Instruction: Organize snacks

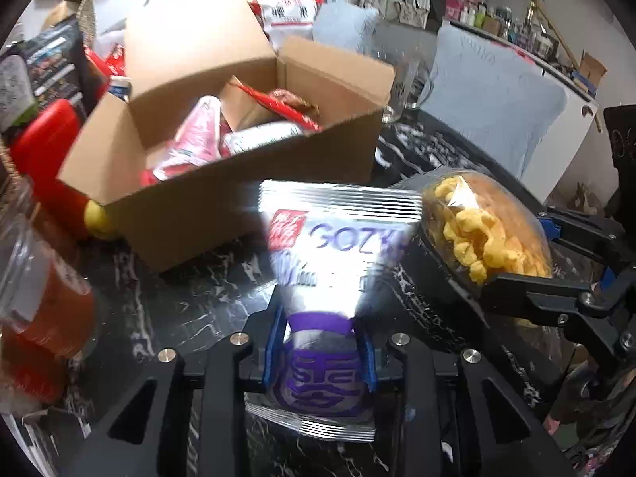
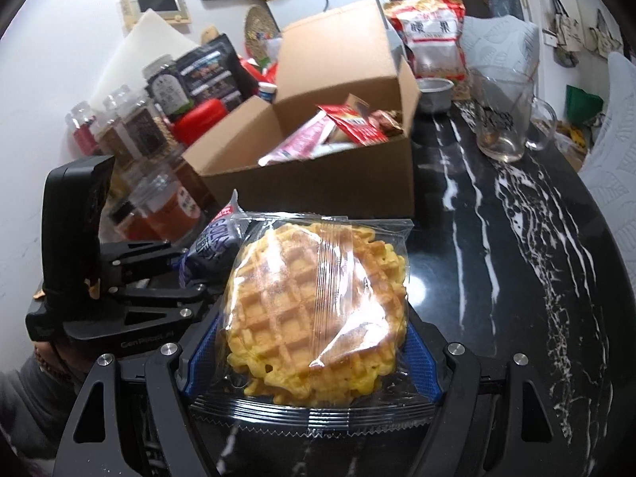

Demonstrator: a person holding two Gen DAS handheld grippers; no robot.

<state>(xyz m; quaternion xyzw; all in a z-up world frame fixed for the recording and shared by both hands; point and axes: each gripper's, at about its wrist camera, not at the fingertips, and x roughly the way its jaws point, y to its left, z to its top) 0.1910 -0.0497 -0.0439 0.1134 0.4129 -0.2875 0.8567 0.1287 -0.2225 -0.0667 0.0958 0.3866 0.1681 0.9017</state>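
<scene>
My left gripper (image 1: 318,353) is shut on a silver and purple snack packet (image 1: 334,262), held above the black marble table just in front of the open cardboard box (image 1: 222,202). My right gripper (image 2: 314,342) is shut on a clear-wrapped waffle (image 2: 318,302), held to the right of the left one, also short of the box (image 2: 318,187). The waffle shows in the left wrist view (image 1: 485,230) and the packet in the right wrist view (image 2: 214,238). The box holds several red and pink snack packs (image 1: 198,139).
Spice jars and bottles (image 2: 131,127) and a red container (image 1: 43,147) crowd the box's left. A red and white bag (image 2: 433,35), a small metal cup (image 2: 435,93) and a glass mug (image 2: 505,119) stand behind and right. The black marble table (image 2: 516,258) stretches right.
</scene>
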